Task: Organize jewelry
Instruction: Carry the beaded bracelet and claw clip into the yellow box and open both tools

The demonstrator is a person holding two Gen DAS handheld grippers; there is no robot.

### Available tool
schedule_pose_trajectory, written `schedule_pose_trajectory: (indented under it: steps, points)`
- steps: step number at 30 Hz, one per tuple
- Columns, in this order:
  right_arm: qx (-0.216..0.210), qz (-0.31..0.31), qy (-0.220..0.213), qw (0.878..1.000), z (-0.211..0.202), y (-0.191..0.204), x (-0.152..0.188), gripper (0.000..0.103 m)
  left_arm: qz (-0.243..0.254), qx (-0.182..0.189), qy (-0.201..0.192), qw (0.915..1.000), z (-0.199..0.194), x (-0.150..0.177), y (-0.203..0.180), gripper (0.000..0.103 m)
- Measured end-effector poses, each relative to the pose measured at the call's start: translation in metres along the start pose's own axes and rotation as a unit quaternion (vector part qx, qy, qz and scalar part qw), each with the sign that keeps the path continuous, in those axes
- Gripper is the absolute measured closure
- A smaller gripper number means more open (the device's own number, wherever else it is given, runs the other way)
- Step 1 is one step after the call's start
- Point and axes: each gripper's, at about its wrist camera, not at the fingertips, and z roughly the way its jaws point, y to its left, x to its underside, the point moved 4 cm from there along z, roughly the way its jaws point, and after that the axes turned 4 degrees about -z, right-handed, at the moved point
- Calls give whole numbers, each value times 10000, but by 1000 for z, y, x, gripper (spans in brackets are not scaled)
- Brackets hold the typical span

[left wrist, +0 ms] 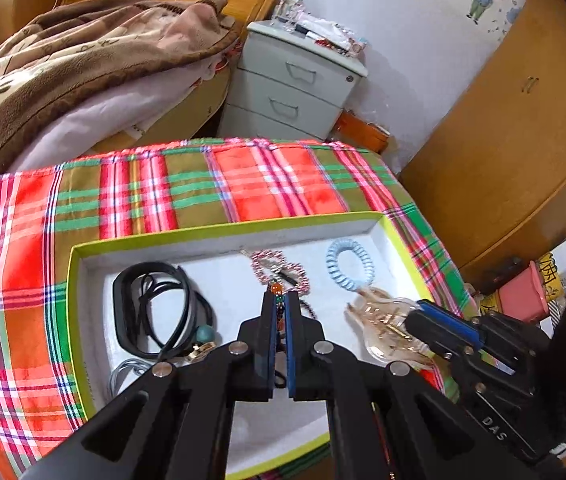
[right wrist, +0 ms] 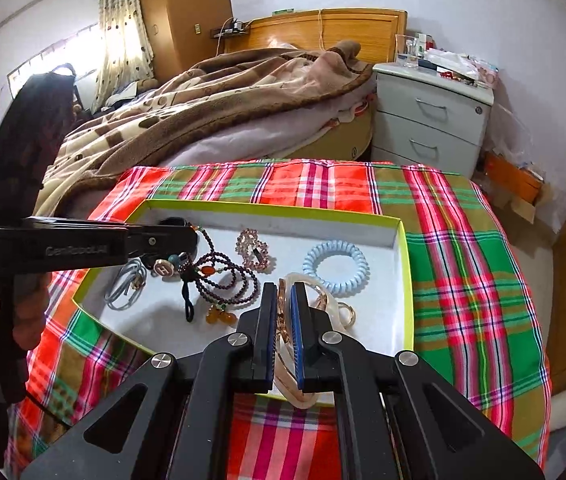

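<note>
Left tongs (left wrist: 281, 300) clamp bead strand (right wrist: 223, 280); right tongs (right wrist: 283, 292) clamp hair claw (right wrist: 333, 306) (both over tray).

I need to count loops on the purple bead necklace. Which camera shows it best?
The right wrist view: the purple bead necklace lies spread in loops. In the left wrist view the left tongs hide most of it.

"H" on round charm (right wrist: 162, 268); "DAS" on right tool (left wrist: 419, 322)

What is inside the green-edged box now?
In the box: a blue coil hair tie, a pink beaded clip, purple beads, black cords, a grey cable. The left gripper hides part of the beads.
</note>
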Motion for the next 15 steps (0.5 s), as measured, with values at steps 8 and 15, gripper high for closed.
schedule_pose_trajectory:
  steps: [8, 15]
  points:
    - [3, -123, -33, 9999, -8, 9, 9, 96, -78, -260, 97, 9996, 7, 3, 11, 99]
    - [-94, -207, -9, 9997, -9, 17, 11, 94, -163, -369, 140, 9991, 8, 4, 16, 98]
